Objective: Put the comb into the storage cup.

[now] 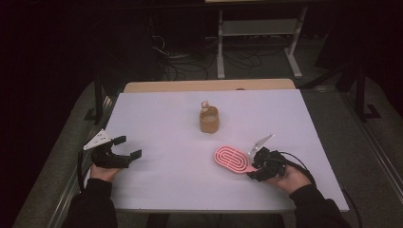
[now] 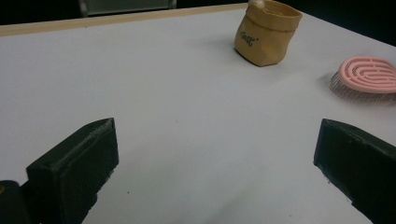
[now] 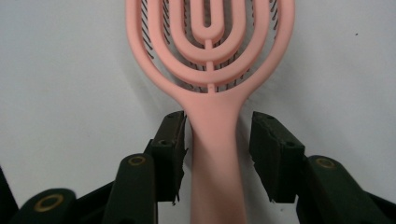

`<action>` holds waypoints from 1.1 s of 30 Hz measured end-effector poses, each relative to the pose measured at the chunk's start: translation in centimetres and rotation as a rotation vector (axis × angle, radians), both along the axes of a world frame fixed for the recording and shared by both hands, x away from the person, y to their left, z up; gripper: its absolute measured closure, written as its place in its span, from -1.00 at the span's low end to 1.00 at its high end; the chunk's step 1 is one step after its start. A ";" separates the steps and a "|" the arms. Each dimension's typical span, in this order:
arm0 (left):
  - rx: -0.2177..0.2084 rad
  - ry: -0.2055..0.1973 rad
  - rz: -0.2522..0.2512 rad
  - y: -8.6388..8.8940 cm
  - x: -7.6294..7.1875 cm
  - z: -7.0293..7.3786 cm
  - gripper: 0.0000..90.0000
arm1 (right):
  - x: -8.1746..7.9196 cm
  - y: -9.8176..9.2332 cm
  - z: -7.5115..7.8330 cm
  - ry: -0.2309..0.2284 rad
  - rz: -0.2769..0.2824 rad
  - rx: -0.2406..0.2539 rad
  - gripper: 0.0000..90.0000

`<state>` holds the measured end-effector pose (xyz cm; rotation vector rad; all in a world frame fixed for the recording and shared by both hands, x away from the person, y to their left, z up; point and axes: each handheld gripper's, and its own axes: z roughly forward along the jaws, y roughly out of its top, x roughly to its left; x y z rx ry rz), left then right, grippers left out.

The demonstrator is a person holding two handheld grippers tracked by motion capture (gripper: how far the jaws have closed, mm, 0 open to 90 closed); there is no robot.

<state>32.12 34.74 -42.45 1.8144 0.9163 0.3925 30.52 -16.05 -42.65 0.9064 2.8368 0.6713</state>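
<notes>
A pink vented hairbrush [image 1: 231, 159] lies bristles down on the white table, right of centre. Its handle points toward my right gripper [image 1: 254, 168]. In the right gripper view the brush [image 3: 210, 46] has its handle between the two jaws of the right gripper [image 3: 217, 126]; the left jaw is at the handle and a narrow gap shows beside the other jaw. My left gripper [image 1: 129, 146] rests at the table's left side, its jaws wide apart over bare table [image 2: 215, 154]. From there the brush [image 2: 369, 74] shows at the far right.
A small tan paper pouch [image 1: 209, 119] with something pale inside stands upright near the table's middle back, seen too in the left gripper view [image 2: 267, 35]. The white tabletop [image 1: 166, 109] ends at a wooden strip at the back. Cables and metal legs lie beyond on the floor.
</notes>
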 end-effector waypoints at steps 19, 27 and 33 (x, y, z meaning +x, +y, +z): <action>0.000 -0.002 0.000 0.0 0.0 0.0 -1.00 | 0.0 -0.1 0.5 -0.034 -0.028 0.034 0.52; 0.002 -0.002 0.000 0.0 0.0 0.0 -1.00 | 0.1 -1.1 1.6 -0.054 -0.060 0.108 0.52; 0.002 -0.002 -0.001 0.0 0.0 0.0 -1.00 | 0.2 -1.3 2.6 -0.077 -0.059 0.117 0.52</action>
